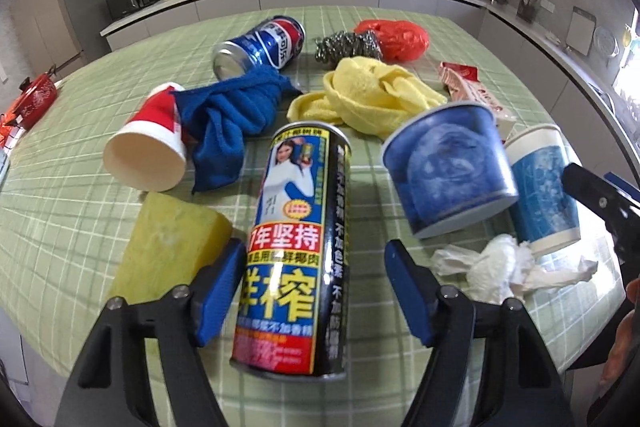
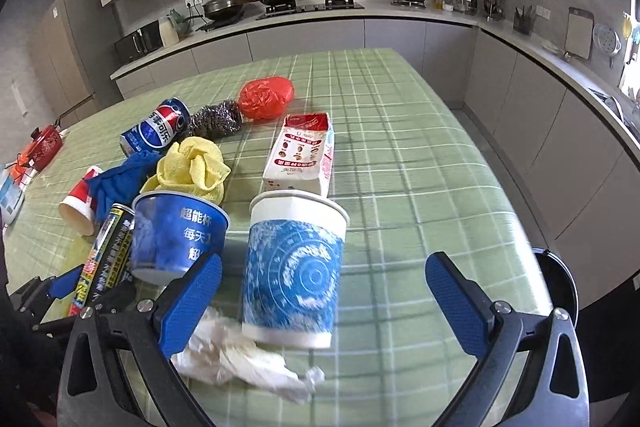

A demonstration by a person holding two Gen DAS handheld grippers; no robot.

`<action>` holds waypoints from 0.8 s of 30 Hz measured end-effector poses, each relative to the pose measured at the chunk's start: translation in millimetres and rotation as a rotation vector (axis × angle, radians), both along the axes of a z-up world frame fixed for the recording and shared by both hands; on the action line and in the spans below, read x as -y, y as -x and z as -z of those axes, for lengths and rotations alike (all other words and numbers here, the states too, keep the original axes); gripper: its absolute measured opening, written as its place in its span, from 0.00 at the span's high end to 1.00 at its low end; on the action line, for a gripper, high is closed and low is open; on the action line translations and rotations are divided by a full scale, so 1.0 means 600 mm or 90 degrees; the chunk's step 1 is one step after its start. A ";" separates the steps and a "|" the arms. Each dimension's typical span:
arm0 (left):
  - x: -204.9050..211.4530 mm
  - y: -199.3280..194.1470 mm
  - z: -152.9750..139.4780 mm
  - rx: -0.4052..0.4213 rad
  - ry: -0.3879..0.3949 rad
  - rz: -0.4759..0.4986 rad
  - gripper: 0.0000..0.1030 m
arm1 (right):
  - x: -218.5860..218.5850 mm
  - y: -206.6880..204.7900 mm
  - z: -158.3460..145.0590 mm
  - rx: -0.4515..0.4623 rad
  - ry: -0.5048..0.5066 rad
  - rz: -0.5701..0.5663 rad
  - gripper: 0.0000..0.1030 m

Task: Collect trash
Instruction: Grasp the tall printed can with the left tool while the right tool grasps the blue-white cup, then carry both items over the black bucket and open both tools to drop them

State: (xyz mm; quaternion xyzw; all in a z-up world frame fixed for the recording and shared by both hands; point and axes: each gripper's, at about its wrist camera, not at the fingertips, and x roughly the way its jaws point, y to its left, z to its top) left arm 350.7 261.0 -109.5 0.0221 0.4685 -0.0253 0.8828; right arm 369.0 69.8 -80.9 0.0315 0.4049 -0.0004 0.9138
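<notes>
Bearing "Pepsi" logo: blue can (image 1: 260, 45)

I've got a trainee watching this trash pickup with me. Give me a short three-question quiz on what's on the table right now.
1. True or false: the tall can between the left gripper's fingers stands upright.
2. What stands between the right gripper's fingers? A) Pepsi can B) blue-patterned paper cup C) red bag
3. Fill in: the crumpled white ____ lies at the foot of that cup.

Key
1. True. The jaws straddle it, with a gap at the right pad.
2. B. The paper cup is upright, the jaws wide apart and clear of it. The Pepsi can lies on its side farther back, near the red bag.
3. Tissue.
</notes>
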 end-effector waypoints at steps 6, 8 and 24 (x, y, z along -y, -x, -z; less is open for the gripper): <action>-0.008 -0.012 0.014 -0.016 0.008 0.011 0.47 | -0.004 -0.027 0.031 -0.034 -0.013 -0.003 0.13; -0.008 -0.011 0.014 -0.013 0.012 0.013 0.47 | -0.005 -0.033 0.040 -0.047 -0.023 -0.009 0.20; -0.031 0.010 -0.088 0.088 0.051 -0.002 0.48 | 0.044 0.004 -0.021 0.026 -0.032 0.014 0.41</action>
